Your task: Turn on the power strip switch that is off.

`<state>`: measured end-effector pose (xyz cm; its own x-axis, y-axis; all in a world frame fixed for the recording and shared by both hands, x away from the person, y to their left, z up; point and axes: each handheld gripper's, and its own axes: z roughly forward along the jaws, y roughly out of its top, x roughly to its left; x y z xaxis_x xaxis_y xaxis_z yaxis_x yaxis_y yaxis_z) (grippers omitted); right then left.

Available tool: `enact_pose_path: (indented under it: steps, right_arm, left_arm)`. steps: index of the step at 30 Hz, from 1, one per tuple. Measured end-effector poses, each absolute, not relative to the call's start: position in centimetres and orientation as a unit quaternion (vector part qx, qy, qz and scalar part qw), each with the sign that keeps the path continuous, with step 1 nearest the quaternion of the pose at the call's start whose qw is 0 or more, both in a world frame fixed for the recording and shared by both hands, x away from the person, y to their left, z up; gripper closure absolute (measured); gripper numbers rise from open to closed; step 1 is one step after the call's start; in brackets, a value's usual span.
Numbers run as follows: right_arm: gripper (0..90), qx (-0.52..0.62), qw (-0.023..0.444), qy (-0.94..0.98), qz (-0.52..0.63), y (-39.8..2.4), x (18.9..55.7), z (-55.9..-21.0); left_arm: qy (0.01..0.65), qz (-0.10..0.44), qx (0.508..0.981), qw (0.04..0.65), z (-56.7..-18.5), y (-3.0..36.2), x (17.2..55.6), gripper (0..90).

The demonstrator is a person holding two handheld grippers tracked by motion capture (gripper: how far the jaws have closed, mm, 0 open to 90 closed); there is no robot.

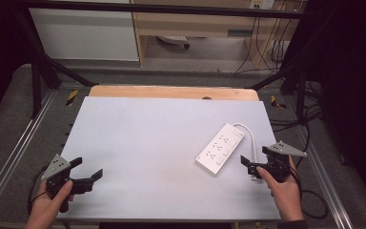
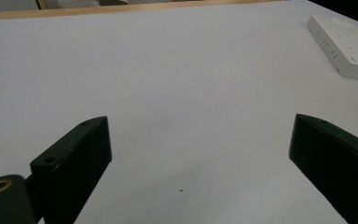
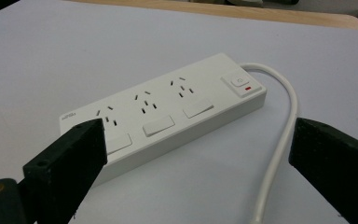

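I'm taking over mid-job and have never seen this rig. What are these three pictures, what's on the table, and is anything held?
A person holds a two-jaw claw in each hand. The high view looks down on the table: left claw at its left, right claw at its right. The other two pictures come from cameras riding on each claw, looking along its black jaws. On the table lies a white power strip with its white cord, just ahead of the right claw. Both claws stand open, holding nothing.

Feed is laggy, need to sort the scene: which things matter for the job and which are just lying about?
In play:
power strip
its white cord
right claw, open, nearest the strip
left claw, open

Lying about:
wooden board at the table's far edge
floor cables
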<state>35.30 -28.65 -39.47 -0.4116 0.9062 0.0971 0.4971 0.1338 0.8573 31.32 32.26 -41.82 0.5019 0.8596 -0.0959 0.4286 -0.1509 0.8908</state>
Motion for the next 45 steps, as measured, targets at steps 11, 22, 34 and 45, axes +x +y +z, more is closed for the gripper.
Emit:
enact_pose_path:
  steps: [11, 22, 34, 45]
  right_arm:
    - [3.7, 0.490, 0.244, 0.709, 0.443, -29.0, 35.7, -38.4]
    - [3.9, 0.481, 0.255, 0.708, 0.450, -29.0, 36.2, -37.6]
    - [4.5, 0.467, 0.261, 0.714, 0.453, -28.0, 37.4, -36.6]
    - [5.3, 0.463, 0.266, 0.713, 0.455, -27.8, 38.3, -35.6]
  left_arm:
    - [0.447, 0.225, 0.726, 0.473, -41.9, 32.2, 31.4, 5.6]
    - [0.448, 0.223, 0.727, 0.470, -42.0, 32.1, 31.4, 5.6]
    - [0.448, 0.224, 0.726, 0.471, -42.0, 32.1, 31.4, 5.6]
    - [0.447, 0.223, 0.727, 0.470, -42.0, 32.1, 31.4, 5.6]
